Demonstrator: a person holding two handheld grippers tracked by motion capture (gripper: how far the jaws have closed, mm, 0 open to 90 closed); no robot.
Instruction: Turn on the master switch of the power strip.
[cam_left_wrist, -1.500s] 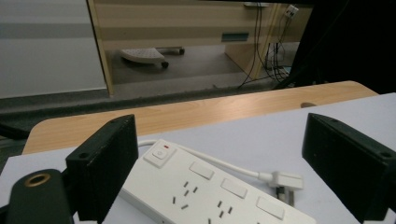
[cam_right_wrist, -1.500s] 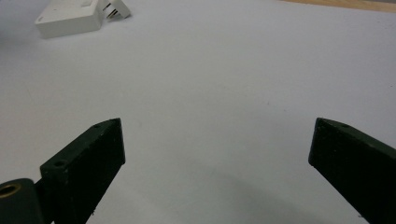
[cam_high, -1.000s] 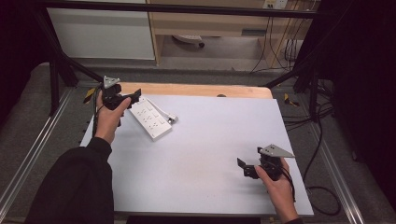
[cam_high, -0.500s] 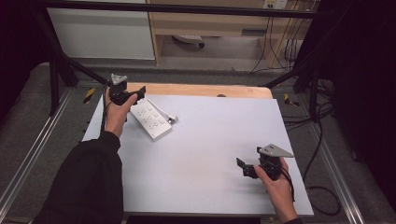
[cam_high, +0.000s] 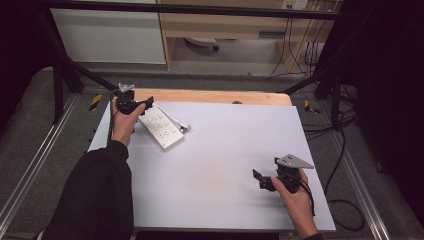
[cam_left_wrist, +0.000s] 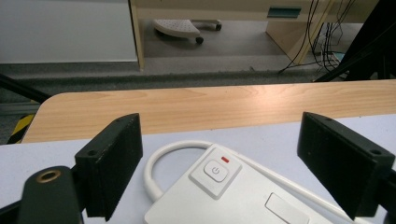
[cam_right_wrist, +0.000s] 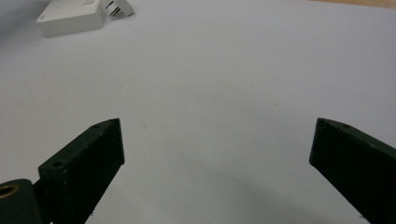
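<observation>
In the high view a white power strip (cam_high: 161, 127) lies slanted at the upper left of the pale grey table top (cam_high: 225, 150), in front of the bare wooden strip (cam_high: 215, 96) along the far edge. The left gripper (cam_high: 145, 104) sits at the strip's far end, held by the left hand (cam_high: 123, 122); whether it touches the strip cannot be made out from above. In the left gripper view its jaws stand wide apart with nothing between them, and the strip's switch (cam_left_wrist: 215, 170) with a small red mark and a loop of white cord (cam_left_wrist: 161, 161) lie below, the rest of the strip cut off by the bottom edge.

The right gripper (cam_high: 259, 178) rests low at the lower right of the high view, well apart from the strip, with the right hand (cam_high: 295, 200) partly cut off at the bottom. In the right gripper view its jaws are spread wide over bare table, and one end of the strip (cam_right_wrist: 72, 16) with its plug (cam_right_wrist: 120, 7) shows at the upper left, cropped by the top edge.
</observation>
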